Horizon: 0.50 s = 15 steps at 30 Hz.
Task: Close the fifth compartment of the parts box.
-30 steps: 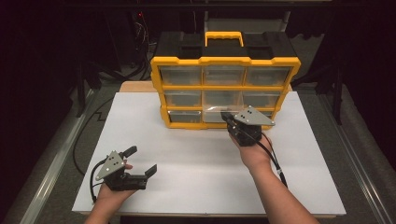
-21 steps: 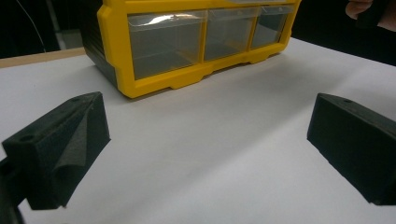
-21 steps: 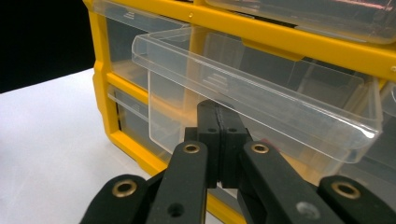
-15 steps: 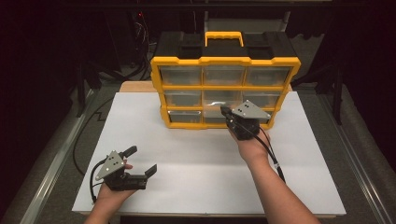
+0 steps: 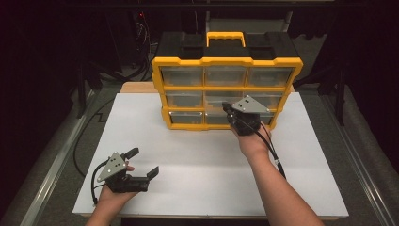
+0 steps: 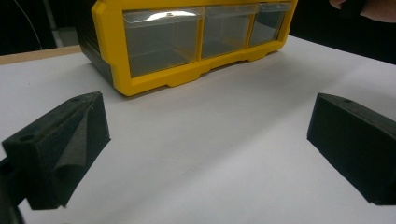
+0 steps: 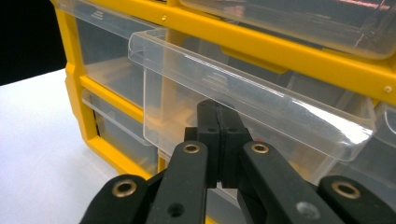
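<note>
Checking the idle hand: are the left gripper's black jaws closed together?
No, the left gripper has its two black foam jaws wide apart over the white tabletop.

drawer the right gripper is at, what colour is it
Clear, see-through plastic drawer in a yellow frame; best in the right gripper view.

Drawer cabinet (image 5: 226,80) at table's (image 5: 197,155) rear, centred
</note>
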### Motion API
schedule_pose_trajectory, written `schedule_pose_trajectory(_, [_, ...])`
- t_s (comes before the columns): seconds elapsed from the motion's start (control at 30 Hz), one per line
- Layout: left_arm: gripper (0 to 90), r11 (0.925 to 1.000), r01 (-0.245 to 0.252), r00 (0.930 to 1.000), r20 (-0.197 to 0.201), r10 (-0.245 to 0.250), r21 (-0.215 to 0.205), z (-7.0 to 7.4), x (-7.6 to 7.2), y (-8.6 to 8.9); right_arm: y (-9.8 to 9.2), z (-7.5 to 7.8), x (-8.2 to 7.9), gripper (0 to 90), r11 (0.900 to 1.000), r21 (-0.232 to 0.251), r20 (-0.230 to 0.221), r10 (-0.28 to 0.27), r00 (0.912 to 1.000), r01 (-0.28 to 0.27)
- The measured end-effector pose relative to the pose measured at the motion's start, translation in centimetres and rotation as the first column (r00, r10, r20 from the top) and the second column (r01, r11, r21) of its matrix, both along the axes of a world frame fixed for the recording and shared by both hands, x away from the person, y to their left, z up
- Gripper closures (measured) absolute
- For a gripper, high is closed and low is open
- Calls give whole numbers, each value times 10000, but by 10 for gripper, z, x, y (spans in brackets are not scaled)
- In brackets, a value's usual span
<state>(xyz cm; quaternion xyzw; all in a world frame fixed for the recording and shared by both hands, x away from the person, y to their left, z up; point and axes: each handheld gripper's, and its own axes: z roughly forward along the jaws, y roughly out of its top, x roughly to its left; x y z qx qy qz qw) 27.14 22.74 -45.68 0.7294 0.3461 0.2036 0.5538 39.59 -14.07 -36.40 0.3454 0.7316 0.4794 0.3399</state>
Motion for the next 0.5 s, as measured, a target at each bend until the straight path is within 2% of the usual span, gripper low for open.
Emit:
schedule_pose_trajectory(0.37, [4, 10000, 26, 10000, 0, -26, -4, 0, 0, 0, 0, 0, 16, 900, 9997, 83, -142, -212, 9997, 213])
schedule_pose_trajectory(0.5, [4, 10000, 29, 10000, 5, -29, -12, 0, 0, 0, 1, 0, 21, 900, 9995, -22, -153, -317, 9994, 317])
